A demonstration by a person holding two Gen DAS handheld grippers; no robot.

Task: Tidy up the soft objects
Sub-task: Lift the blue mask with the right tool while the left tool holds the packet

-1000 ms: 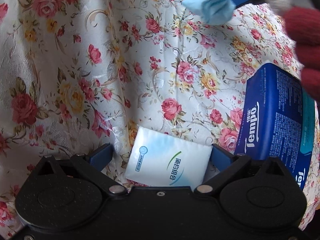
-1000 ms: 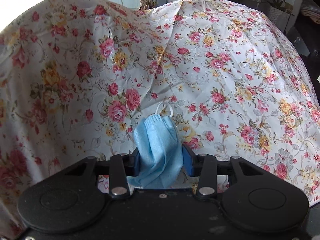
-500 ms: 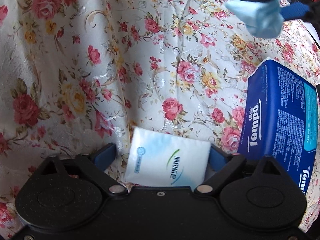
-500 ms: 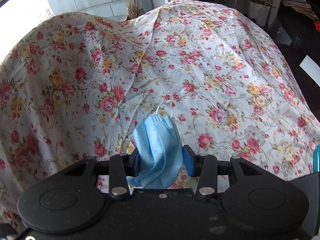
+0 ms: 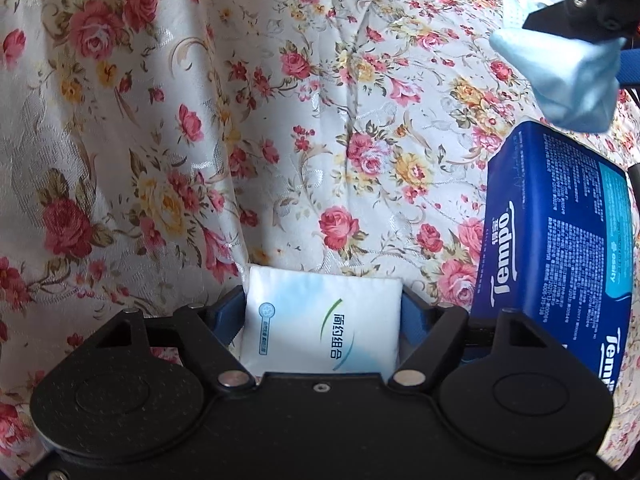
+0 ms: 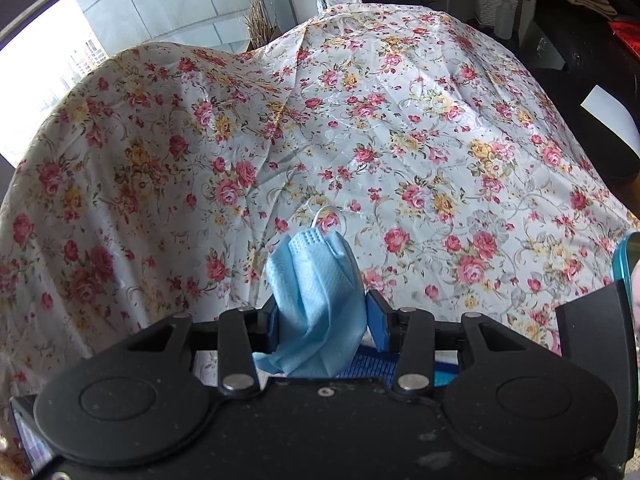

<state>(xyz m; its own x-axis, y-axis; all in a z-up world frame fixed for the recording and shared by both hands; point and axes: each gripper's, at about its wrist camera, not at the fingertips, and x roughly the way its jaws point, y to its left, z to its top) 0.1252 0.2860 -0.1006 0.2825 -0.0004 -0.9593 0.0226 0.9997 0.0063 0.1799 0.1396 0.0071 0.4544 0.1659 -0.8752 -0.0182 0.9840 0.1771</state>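
- Nearest the left-hand camera, the left gripper [image 5: 322,312] points steeply down at a small white tissue pack [image 5: 320,320] lying flat on the floral cloth [image 5: 240,140]; its jaws are closing, with the pack between the blue pads, which sit right against the pack's left and right edges.
- Just to the right of that pack, a larger dark blue Tempo tissue pack [image 5: 560,248] lies on the same cloth, near but not touching the white one.
- Farther off and to the upper right, above the blue pack's far end, the right gripper [image 6: 320,316] is held in the air, clamped on a crumpled light blue face mask [image 6: 316,304].
- From the right-hand camera, the mask bulges up between the blue pads, a white ear loop [image 6: 326,214] sticking out at its top.
- Beyond it, the flowered cloth drapes over a humped surface, with tiled wall and a bright window at far left.
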